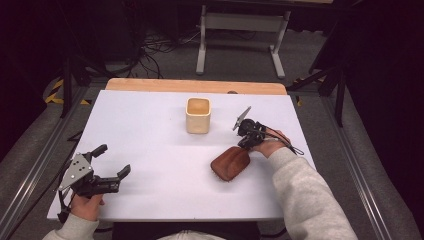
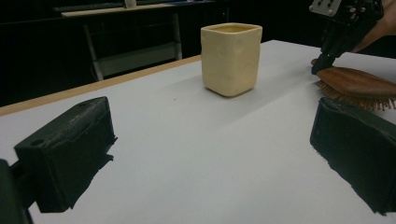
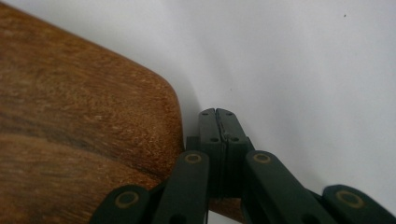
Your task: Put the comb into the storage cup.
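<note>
A wooden hairbrush (image 1: 230,164) lies back up on the white table (image 1: 150,125), right of centre; its bristles (image 2: 369,100) face down. My right gripper (image 1: 244,145) is shut, with the jaws pressed flat together and nothing seen between them. Its tips (image 3: 217,113) rest on the table right against the brush's rounded edge (image 3: 93,121). My left gripper (image 1: 114,159) hovers near the front left of the table and is open wide, with nothing between its black pads (image 2: 70,149). A cream square cup (image 1: 198,115) stands upright at the middle back, also the cup (image 2: 231,58) ahead of the left jaws.
The table's wooden back edge (image 1: 195,86) runs behind the cup. Beyond it stand a grey frame (image 1: 240,30) and cables on the floor. Bare white surface lies between the left gripper and the brush.
</note>
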Motion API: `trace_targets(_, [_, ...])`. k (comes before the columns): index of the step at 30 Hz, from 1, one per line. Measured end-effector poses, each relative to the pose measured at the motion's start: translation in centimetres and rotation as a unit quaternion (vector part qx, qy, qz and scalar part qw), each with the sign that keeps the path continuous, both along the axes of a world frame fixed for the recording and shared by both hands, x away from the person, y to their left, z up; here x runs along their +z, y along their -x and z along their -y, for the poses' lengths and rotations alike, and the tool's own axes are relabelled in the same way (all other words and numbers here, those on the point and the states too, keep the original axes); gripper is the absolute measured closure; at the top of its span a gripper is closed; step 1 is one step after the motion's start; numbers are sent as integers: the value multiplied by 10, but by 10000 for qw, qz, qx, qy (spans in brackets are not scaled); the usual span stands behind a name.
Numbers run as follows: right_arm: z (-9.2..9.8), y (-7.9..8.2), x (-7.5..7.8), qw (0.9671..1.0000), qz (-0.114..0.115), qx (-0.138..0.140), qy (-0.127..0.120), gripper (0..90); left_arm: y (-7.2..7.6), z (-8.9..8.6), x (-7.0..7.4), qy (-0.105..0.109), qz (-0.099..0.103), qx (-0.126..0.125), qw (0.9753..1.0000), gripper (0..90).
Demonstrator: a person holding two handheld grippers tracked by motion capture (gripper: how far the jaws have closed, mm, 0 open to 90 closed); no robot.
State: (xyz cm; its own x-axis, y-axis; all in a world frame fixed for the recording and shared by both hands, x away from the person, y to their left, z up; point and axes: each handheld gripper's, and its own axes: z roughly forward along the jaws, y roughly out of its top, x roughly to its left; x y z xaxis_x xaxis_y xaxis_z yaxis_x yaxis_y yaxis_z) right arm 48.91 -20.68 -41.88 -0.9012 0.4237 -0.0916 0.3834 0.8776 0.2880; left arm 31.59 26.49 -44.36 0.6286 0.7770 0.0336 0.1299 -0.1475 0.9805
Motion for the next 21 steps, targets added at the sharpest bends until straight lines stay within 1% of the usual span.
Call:
trace_targets(4, [4, 3, 0, 10000, -23, -35, -2, 897, -1, 0, 0, -11, 1, 1, 10000, 7])
trace_targets(12, [17, 11, 1, 9999, -96, -141, 11, 897, -1, 1, 0, 13, -4, -17, 10000, 7])
trace_targets(21, [27, 19, -1, 9997, -168, -180, -17, 897, -1, 2, -1, 4, 9, -7, 10000, 7])
